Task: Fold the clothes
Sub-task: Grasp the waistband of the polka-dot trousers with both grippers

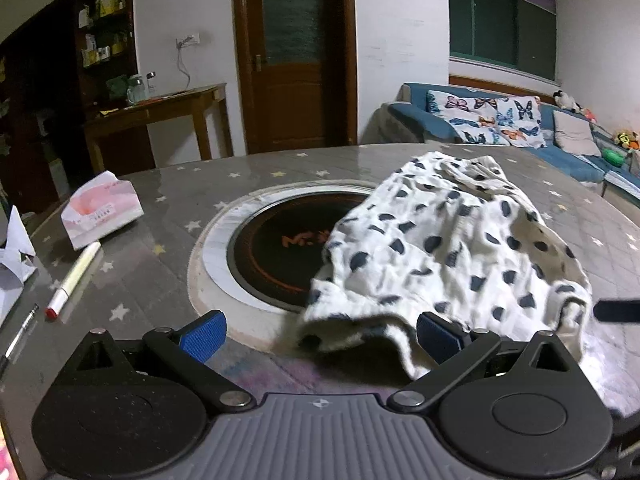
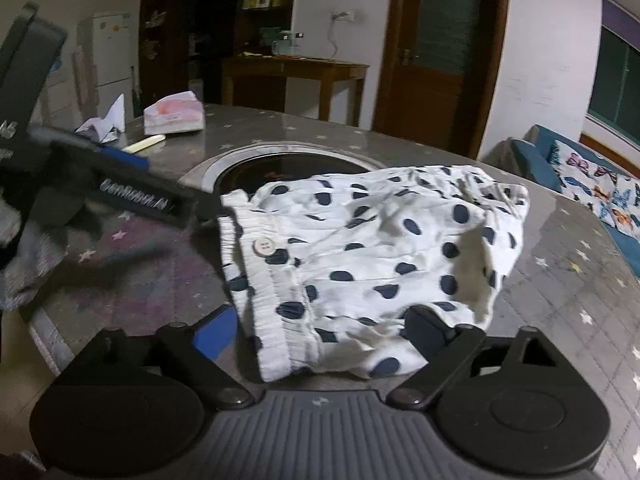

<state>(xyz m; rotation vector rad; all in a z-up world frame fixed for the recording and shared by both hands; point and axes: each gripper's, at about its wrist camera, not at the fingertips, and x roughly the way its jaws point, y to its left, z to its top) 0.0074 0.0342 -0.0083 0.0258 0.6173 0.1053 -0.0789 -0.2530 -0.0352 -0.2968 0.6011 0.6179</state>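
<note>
White shorts with dark blue dots [image 1: 452, 248] lie crumpled on the round table, partly over the inset cooktop [image 1: 276, 248]. My left gripper [image 1: 320, 338] is open at the shorts' near hem, and the cloth edge lies loosely between its blue pads [image 1: 204, 336]. In the right wrist view the shorts [image 2: 380, 256] show an elastic waistband with a pale button [image 2: 263, 246]. My right gripper [image 2: 320, 336] straddles the near end of the waistband with its jaws wide; the cloth lies between them, not visibly pinched. The left gripper [image 2: 120, 192] appears blurred at the left.
A tissue pack [image 1: 100, 212], a yellow marker [image 1: 74, 276], a pen [image 1: 18, 336] and folded paper [image 1: 14, 264] lie on the table's left side. The grey star-patterned table [image 1: 160, 272] curves away at the back. A blue sofa [image 1: 520, 124] stands behind on the right.
</note>
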